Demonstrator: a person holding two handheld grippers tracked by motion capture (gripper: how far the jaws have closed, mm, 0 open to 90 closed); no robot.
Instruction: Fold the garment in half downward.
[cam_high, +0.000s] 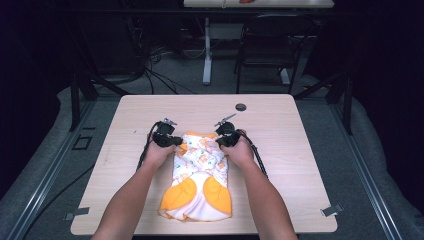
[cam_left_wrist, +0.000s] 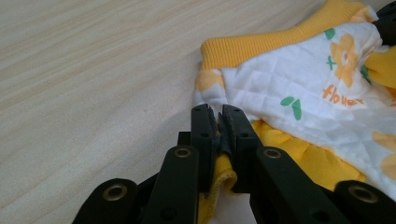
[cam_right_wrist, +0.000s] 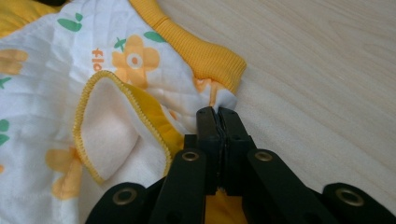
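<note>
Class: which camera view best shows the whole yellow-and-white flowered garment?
The high view: the garment lies complete on the table, both grippers at its far corners. The left gripper view and right gripper view show just its ribbed yellow band and pinched corners.

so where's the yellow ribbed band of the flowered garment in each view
High view: yellow ribbed band at the garment's far edge, between both grippers.
Left gripper view: upper right, beyond the jaws.
Right gripper view: upper centre.
Shared landmark: the orange flower print beside it.
</note>
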